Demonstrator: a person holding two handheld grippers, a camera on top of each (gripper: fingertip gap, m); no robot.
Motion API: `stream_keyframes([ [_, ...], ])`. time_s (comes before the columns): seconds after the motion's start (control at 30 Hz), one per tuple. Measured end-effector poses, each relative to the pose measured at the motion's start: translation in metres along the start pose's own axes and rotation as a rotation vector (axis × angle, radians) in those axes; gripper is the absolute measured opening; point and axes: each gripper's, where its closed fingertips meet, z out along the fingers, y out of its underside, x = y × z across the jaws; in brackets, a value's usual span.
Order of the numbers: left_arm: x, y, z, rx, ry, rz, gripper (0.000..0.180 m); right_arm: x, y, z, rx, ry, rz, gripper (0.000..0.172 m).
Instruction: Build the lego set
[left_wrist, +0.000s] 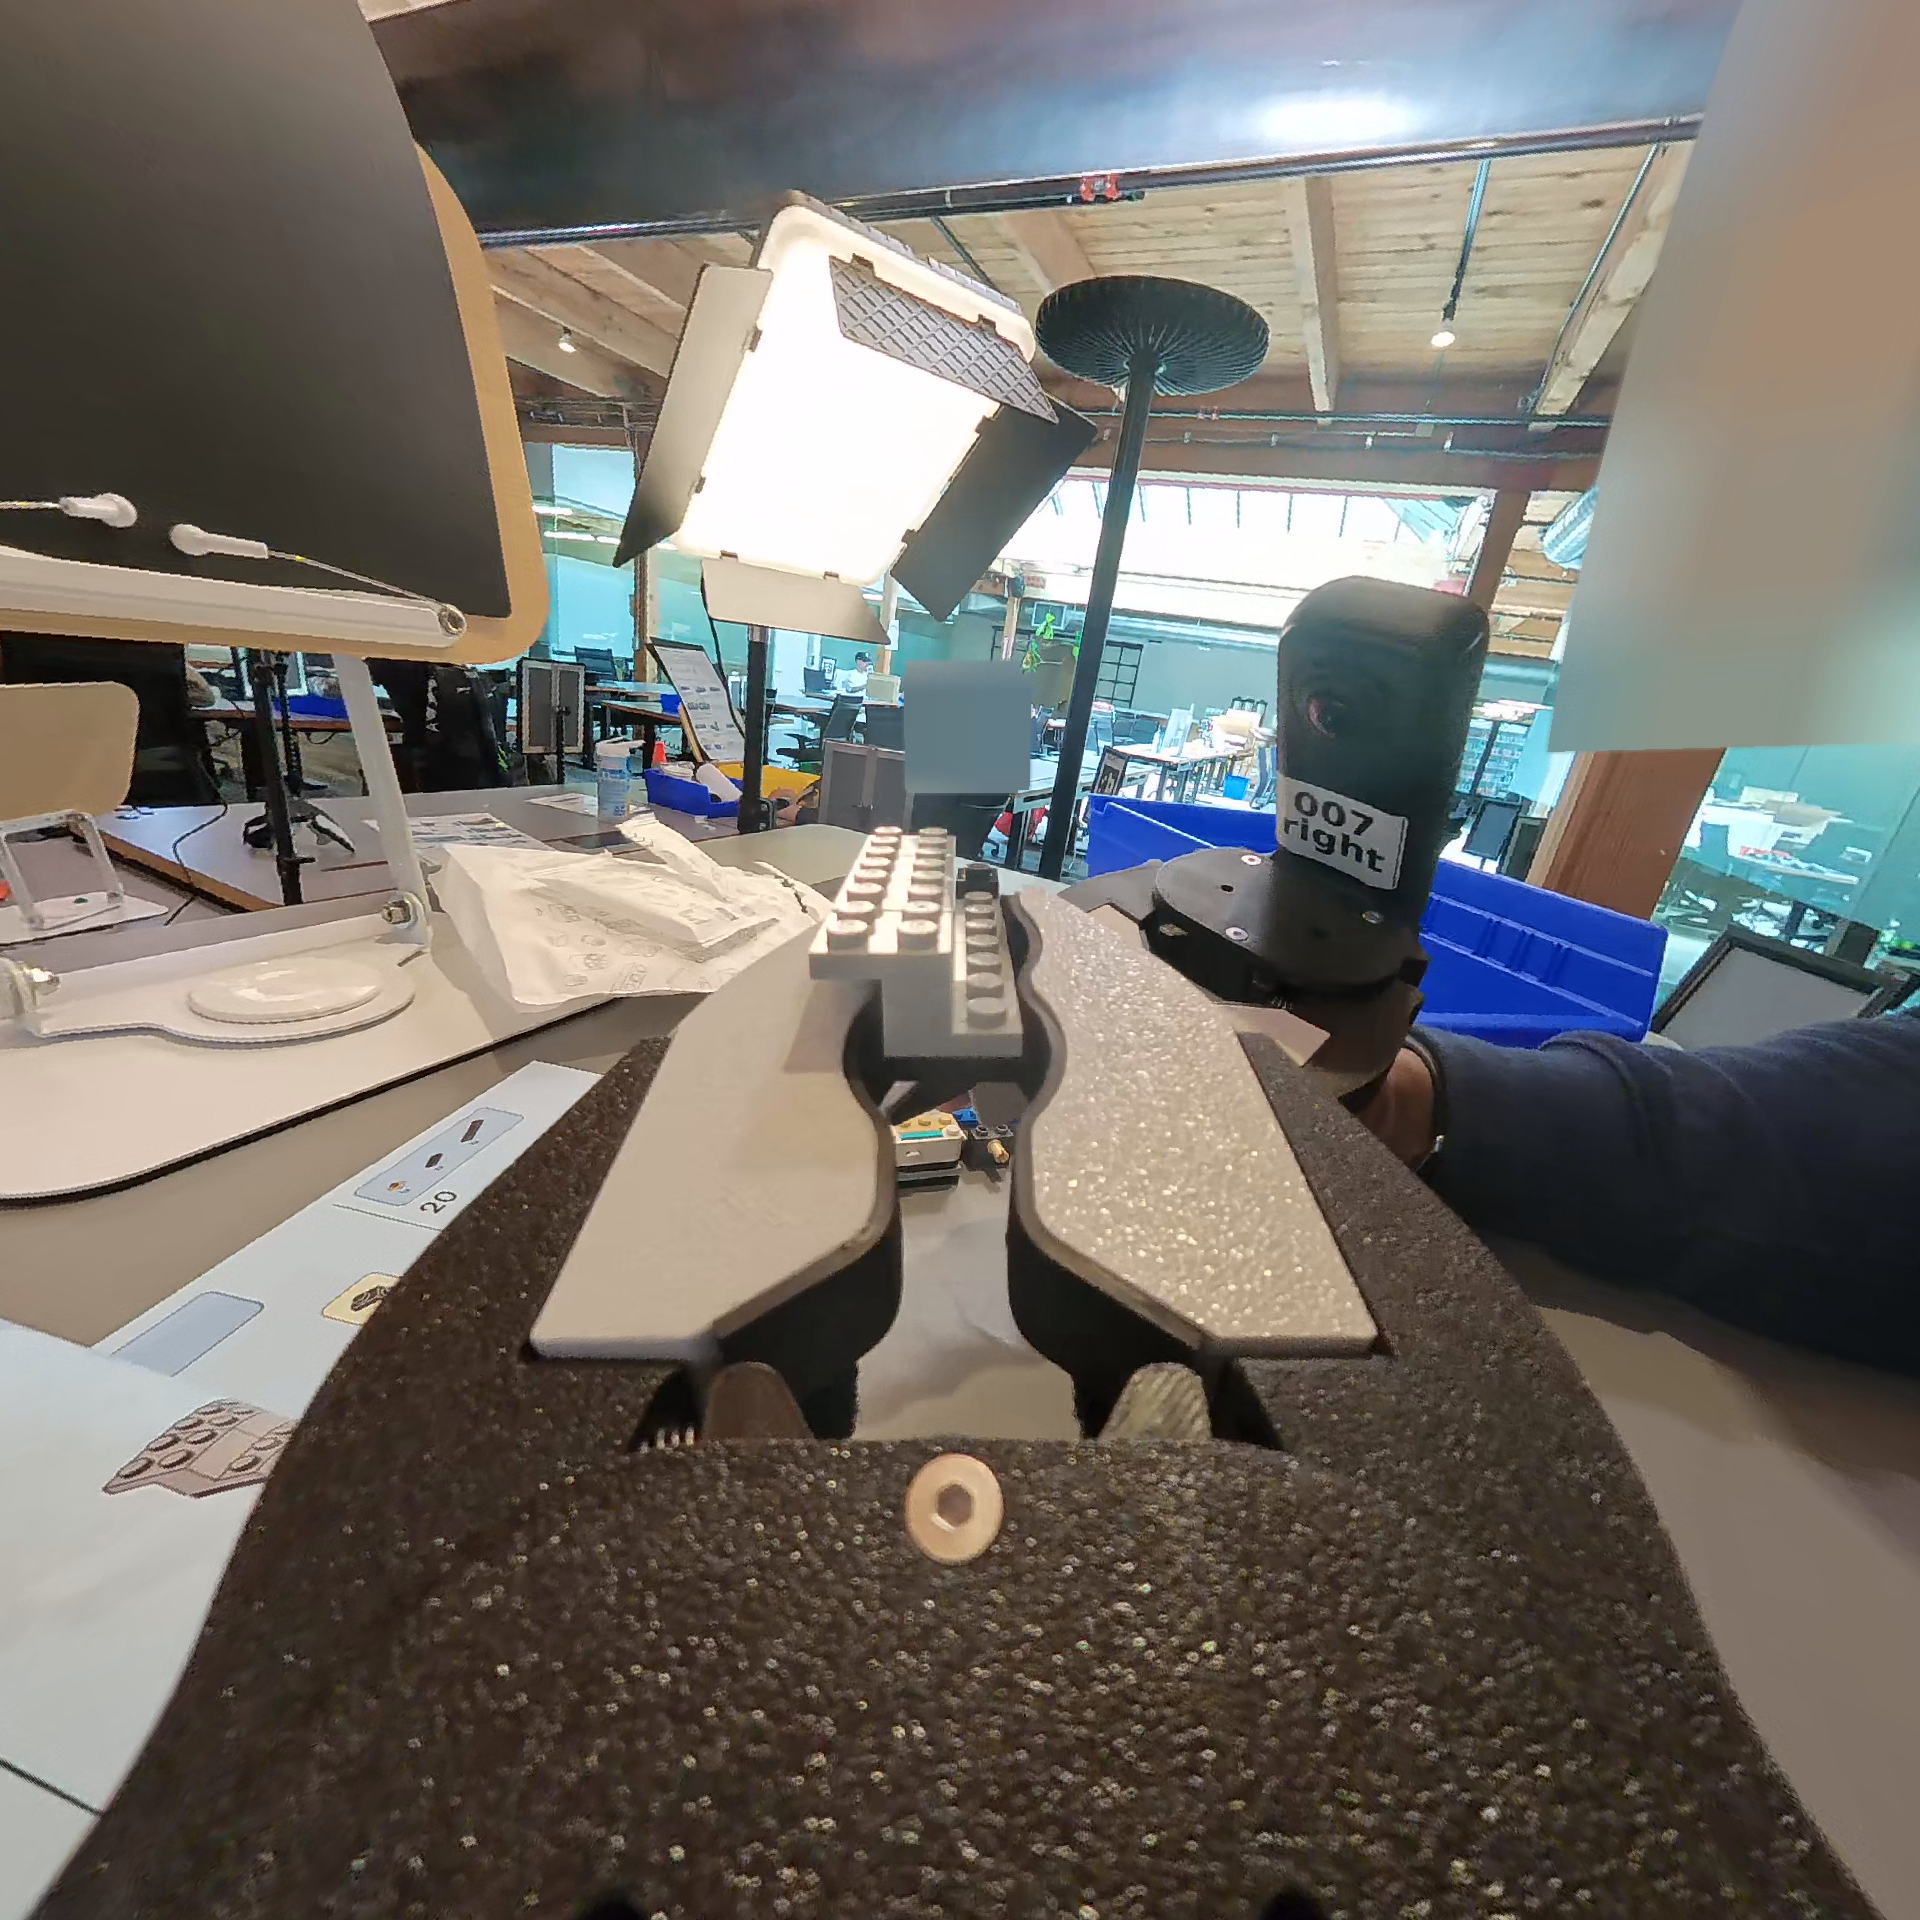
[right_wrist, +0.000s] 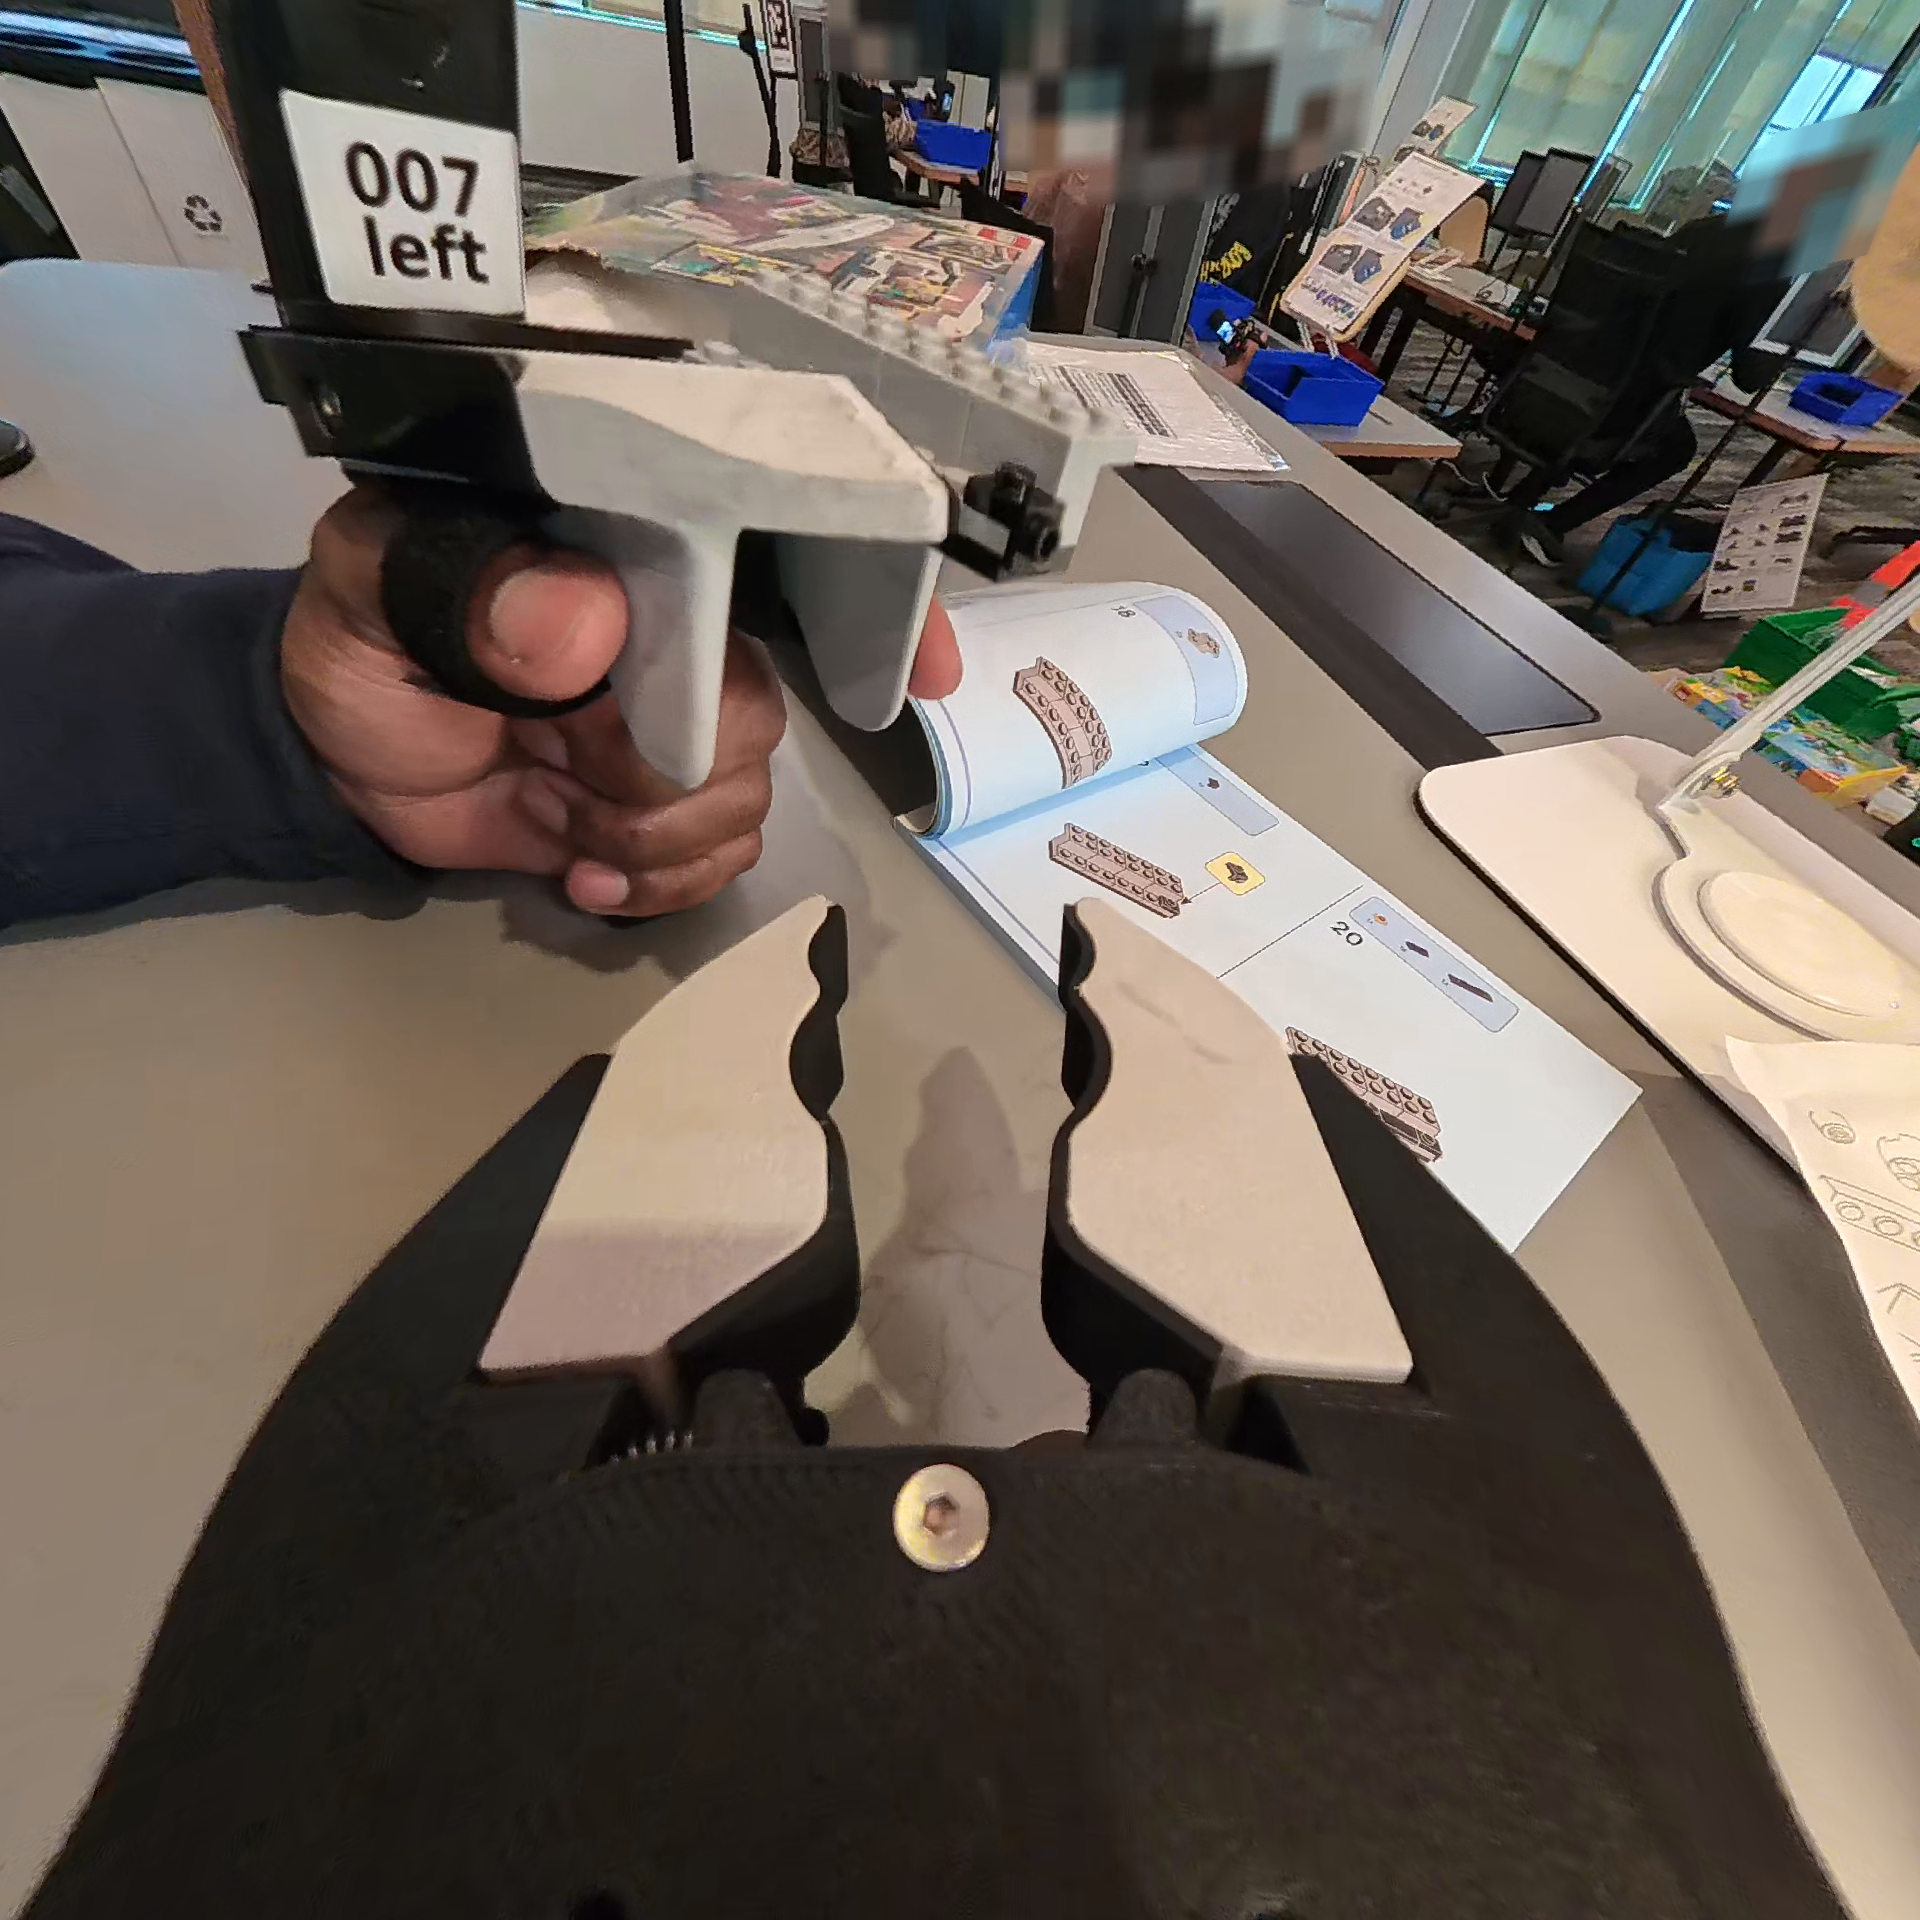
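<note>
Grey studded brick assy (left_wrist: 914, 935), black piece attached.

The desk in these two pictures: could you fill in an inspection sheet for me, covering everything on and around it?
Surface: grey desk, white mat on its far side.
Job's things: grey brick assembly with small black piece; open instruction booklet.
Clutter: crumpled paper bags, colourful box, blue bin.
Grippers: left gripper jaws shut on the brick assembly; right gripper jaws open, holding nothing, above the desk.
Cables: thin wires on lamp stand.
Surroundings: lit panel light, open office.
</note>
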Motion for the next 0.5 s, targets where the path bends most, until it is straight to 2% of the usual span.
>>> stream_keyframes([
  [0.33,-0.0016,0.0031,0.0031,-0.025,-0.003,-0.012,0.017,-0.0019,0.0007,0.0005,-0.006,0.01,-0.03,0.039],
  [0.5,-0.0065,-0.0016,0.0001,0.017,-0.015,-0.036,0.018,-0.0048,0.0022,0.0019,-0.018,0.017,-0.065,0.039],
])
